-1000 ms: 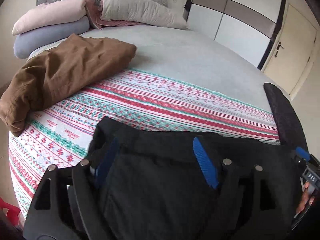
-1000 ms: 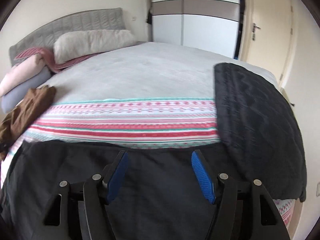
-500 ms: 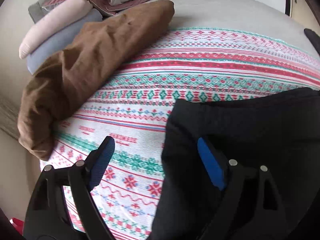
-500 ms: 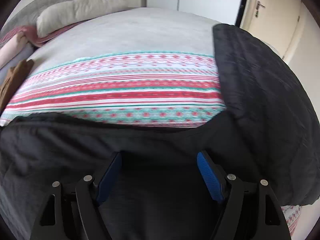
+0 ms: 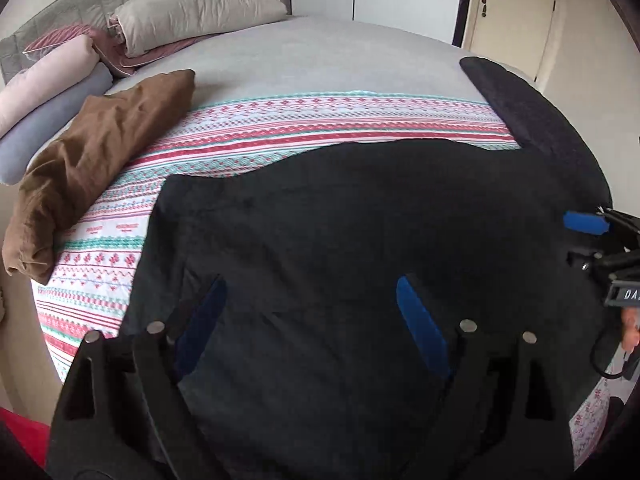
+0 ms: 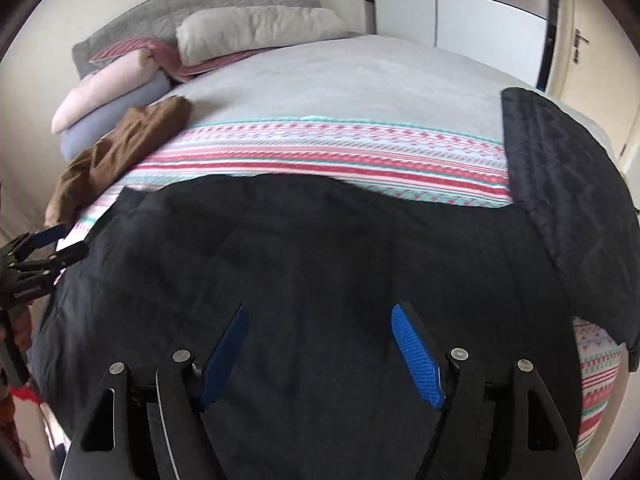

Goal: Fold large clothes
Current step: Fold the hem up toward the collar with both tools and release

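While both grippers hang open, a large black quilted garment is seen spread across the lower half of both frames.

The garment's long axis runs left to right on the striped patterned bedspread, directly beneath the left gripper and the right gripper, neither nearer. One black garment and one crumpled brown garment, upper left, are counted; nothing is gripped.

Two dark garments, four pillows.

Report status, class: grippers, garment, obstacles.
Left gripper and right gripper open, over black garment. Garment spread on bed, unfolded. Brown garment lies left, apart.
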Tool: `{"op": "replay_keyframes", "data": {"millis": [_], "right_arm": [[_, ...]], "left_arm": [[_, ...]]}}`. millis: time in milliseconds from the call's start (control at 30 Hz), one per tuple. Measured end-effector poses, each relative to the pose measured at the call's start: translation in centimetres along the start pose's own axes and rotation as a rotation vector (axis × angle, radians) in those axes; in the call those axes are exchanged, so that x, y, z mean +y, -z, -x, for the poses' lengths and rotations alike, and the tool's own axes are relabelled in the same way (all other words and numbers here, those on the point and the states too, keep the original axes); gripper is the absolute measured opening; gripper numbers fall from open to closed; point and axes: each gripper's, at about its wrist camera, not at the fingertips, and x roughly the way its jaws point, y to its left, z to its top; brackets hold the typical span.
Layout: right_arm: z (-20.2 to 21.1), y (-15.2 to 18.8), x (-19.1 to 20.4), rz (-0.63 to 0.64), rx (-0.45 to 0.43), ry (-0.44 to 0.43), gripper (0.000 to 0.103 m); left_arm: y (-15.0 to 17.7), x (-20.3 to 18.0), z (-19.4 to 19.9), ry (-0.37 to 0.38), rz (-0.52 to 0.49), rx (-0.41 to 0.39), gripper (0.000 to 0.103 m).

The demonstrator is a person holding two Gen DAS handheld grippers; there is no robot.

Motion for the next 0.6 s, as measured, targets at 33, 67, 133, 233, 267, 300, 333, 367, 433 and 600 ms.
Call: {"op": "replay_keyframes", "data": {"millis": [33, 67, 133, 233, 267, 300, 333, 367, 433, 600], "right_arm": [[0.0, 0.9, 1.4, 0.022, 0.004, -0.019, 0.076], [0.0, 1.8, 2.5, 0.044, 0.011, -0.026, 0.076], [-0.2, 3.9, 3.5, 0.07, 0.031, -0.003, 0.076], [-0.6, 6.7, 0.6, -0.008, 0.062, -0.007, 0.08], [-0.1, 7.5, -0.5, -0.045, 0.072, 0.002, 0.081], [0.4, 8.1, -1.9, -0.066, 0.079, 0.023, 0.081], [1.1, 8.6, -3.1, -0.072, 0.074, 0.045, 0.081], [1.8, 9.3, -3.8, -0.073, 0.067, 0.067, 0.081], [3.1, 10.5, -5.2, -0.079, 0.053, 0.089, 0.081], [6.3, 13.0, -7.3, -0.082, 0.022, 0.107, 0.081]], "left_arm": [[0.9, -0.9, 0.2, 0.008, -0.013, 0.002, 0.087], [1.9, -1.4, 0.2, -0.005, -0.028, 0.002, 0.087], [3.7, -1.0, -0.1, -0.053, -0.034, 0.017, 0.087], [7.0, 2.4, 0.0, -0.075, 0.044, 0.057, 0.088], [8.1, 3.9, 0.3, -0.07, 0.083, 0.058, 0.088], [9.1, 4.8, 0.9, -0.07, 0.108, 0.051, 0.088], [9.9, 5.7, 1.6, -0.085, 0.114, 0.039, 0.088], [10.7, 6.1, 2.3, -0.103, 0.108, 0.026, 0.088], [12.1, 7.0, 3.5, -0.125, 0.101, 0.014, 0.088], [14.4, 10.3, 5.5, -0.093, 0.195, 0.028, 0.094]]}}
